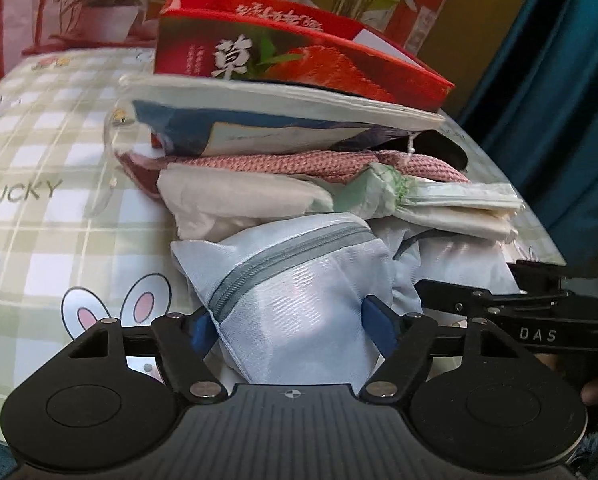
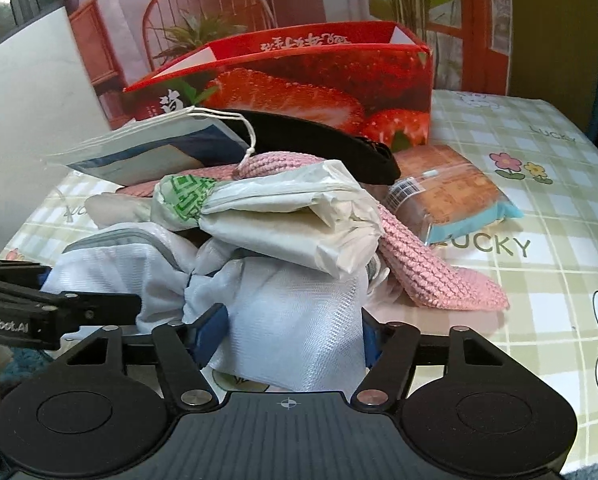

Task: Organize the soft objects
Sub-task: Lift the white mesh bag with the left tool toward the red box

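At the lower centre of both frames, the pale blue mesh bag [image 1: 299, 308] lay crosswise on the bench [image 1: 39, 220], the left hand-held gripper [image 1: 295, 326] grasping its zipper end and the right hand-held gripper [image 2: 295, 334] grasping the other, each equally near.

The right tongs [image 2: 295, 330] pinch a pale blue mesh bag [image 2: 299, 320] between blue pads [image 2: 213, 330]. The left tongs [image 2: 55, 312] reach in from the left edge, touching the same bag. A white packet [image 2: 283, 220] with a green end lies on the bag, over a pink knit piece [image 2: 431, 272]. Behind stand a red strawberry box [image 2: 319, 88], a black strap [image 2: 319, 140] and a wrapped cake [image 2: 451, 188] on the checked tabletop [image 2: 539, 220].
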Available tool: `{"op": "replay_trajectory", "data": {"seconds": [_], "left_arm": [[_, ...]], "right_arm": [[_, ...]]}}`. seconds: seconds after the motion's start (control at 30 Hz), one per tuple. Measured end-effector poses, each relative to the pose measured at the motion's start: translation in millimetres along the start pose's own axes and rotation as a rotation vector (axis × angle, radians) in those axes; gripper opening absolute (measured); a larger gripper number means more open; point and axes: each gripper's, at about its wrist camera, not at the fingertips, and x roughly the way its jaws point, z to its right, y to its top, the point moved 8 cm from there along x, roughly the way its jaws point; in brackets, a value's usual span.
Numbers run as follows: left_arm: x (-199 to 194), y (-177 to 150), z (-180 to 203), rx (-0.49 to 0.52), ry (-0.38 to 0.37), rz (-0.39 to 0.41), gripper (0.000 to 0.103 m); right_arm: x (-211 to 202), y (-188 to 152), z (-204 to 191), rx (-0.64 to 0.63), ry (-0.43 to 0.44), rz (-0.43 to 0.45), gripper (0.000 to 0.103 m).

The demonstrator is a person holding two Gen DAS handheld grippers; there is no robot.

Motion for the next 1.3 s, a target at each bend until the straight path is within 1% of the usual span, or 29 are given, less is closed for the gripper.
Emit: {"op": "replay_trajectory", "data": {"seconds": [0.03,0.13,0.23,0.27,0.3,0.33,0.37,0.4,0.5,0.63,0.73,0.87,0.97,1.13,1.3], "left_arm": [[2,-2,-2,-0.015,-0.009,-0.003,0.076],[2,-4,-7,-0.034,-0.014,-0.001,0.076],[-1,-2,-4,-0.011,-0.005,0.018,0.068],[-3,-1,-3,-0.005,-0.005,0.024,0.062],[-4,0,-2,-0.001,-0.008,0.028,0.051],[-7,2,0,0.004,-0.007,0.038,0.049],[-10,4,4,0.017,-0.003,0.051,0.043],[-15,6,7,0.033,0.004,0.065,0.041],[-30,13,10,0.059,0.021,0.103,0.041],[-51,18,13,0.048,0.011,0.141,0.041],[-70,26,24,0.078,0.020,0.209,0.041],[-99,36,42,0.130,0.023,0.308,0.041],[-113,49,51,0.148,0.018,0.350,0.042],[-138,77,59,0.137,0.004,0.426,0.044],[-145,100,66,0.147,0.001,0.454,0.045]], "right_arm": [[1,0,0,0.001,0.002,-0.002,0.062],[7,0,8,0.038,0.011,-0.005,0.068],[10,-1,18,0.105,0.031,-0.006,0.068],[10,0,19,0.110,0.032,-0.001,0.068],[10,0,19,0.110,0.036,0.001,0.062],[9,0,17,0.108,0.045,0.002,0.053],[7,1,14,0.099,0.048,0.004,0.038],[3,3,9,0.069,0.054,0.011,0.030],[-9,10,-8,-0.009,0.078,0.042,0.025],[-25,19,-15,-0.031,0.091,0.091,0.025],[-40,26,-20,-0.058,0.087,0.141,0.025],[-67,38,-28,-0.114,0.071,0.231,0.025],[-87,51,-34,-0.140,0.061,0.291,0.025],[-116,84,-44,-0.180,0.055,0.375,0.025],[-128,116,-46,-0.197,0.059,0.420,0.026]]}}
